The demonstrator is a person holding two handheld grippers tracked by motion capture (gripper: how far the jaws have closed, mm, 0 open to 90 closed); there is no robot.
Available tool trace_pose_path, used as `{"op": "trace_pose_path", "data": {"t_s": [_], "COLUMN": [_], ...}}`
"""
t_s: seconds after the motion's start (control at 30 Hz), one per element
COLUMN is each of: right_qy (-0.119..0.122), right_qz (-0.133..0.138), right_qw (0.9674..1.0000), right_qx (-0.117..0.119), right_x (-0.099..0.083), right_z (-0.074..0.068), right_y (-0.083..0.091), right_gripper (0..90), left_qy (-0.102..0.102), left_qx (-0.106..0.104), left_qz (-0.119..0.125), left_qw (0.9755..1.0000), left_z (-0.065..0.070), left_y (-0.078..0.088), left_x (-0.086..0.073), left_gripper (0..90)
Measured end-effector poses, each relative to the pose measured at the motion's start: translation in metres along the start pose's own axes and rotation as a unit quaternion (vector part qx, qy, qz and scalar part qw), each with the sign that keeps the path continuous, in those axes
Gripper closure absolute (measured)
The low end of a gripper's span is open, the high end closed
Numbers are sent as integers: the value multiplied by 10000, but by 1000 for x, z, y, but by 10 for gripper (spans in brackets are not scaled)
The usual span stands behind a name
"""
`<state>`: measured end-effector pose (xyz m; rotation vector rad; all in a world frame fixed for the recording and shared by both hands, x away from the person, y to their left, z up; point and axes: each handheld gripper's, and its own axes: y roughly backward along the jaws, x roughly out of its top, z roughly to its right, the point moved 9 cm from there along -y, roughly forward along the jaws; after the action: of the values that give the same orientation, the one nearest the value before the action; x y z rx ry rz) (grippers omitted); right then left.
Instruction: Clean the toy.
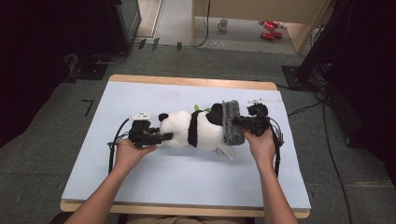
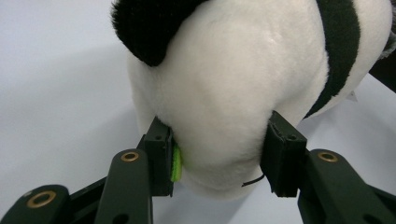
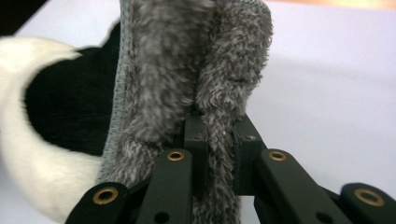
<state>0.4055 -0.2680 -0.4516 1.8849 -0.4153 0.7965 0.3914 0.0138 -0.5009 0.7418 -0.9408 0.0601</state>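
Observation:
A black and white panda plush [image 1: 196, 129] lies on its side across a pale blue mat [image 1: 140, 172]. My left gripper [image 1: 166, 136] is shut on the panda's white head [image 2: 224, 93], one jaw pressed into each side. A small green piece [image 2: 176, 161] sits against the left jaw. A grey fuzzy cloth [image 1: 231, 122] wraps the panda's far end. My right gripper [image 1: 236, 122] is shut on a fold of this grey cloth [image 3: 219, 84], next to the panda's black limb [image 3: 65, 107]. A hand holds each gripper.
A small white object [image 1: 264, 100] lies on the mat at the back right. The wooden table edge [image 1: 187, 80] borders the mat. On the floor beyond stand a mug [image 1: 223, 24] and red cans [image 1: 270, 29]. Cables [image 1: 327, 135] trail at the right.

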Motion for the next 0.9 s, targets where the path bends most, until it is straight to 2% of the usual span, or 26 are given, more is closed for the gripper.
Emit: {"op": "trace_pose_path", "data": {"t_s": [0.13, 0.2, 0.27, 0.43, 0.57, 0.67, 0.8, 0.9], "right_qy": [38, 50, 163, 434, 610, 641, 574, 557], "right_qz": [217, 347, 436, 540, 395, 230, 12, 52], "right_qw": [9996, 9988, 9977, 9917, 9871, 9876, 9903, 9908], "right_qx": [149, 350, 496, 1082, 1429, 1414, 1262, 1235], "right_x": [11, 18, 23, 32, 29, 22, 11, 9], "right_z": [-9, -19, -31, -73, -98, -100, -92, -87], "right_y": [17, 26, 34, 47, 45, 32, 14, 9], "right_gripper": [809, 809, 809, 808, 808, 808, 807, 806], "left_qy": [148, 234, 247, 315, 200, 82, -61, -245], "left_qx": [-43, -83, -104, -49, -17, 4, -5, -23], "left_qz": [-65, -141, -218, -310, -250, -202, -131, -47], "left_qw": [9999, 9996, 9994, 9990, 9995, 9998, 9999, 9997], "left_z": [1, 2, 3, 1, 0, 0, 0, 0], "left_y": [1, 3, 5, 14, 16, 16, 16, 16], "left_x": [1, 2, 2, -1, -2, -2, -3, -3], "left_gripper": [557, 577, 594, 600, 589, 574, 543, 443]}}
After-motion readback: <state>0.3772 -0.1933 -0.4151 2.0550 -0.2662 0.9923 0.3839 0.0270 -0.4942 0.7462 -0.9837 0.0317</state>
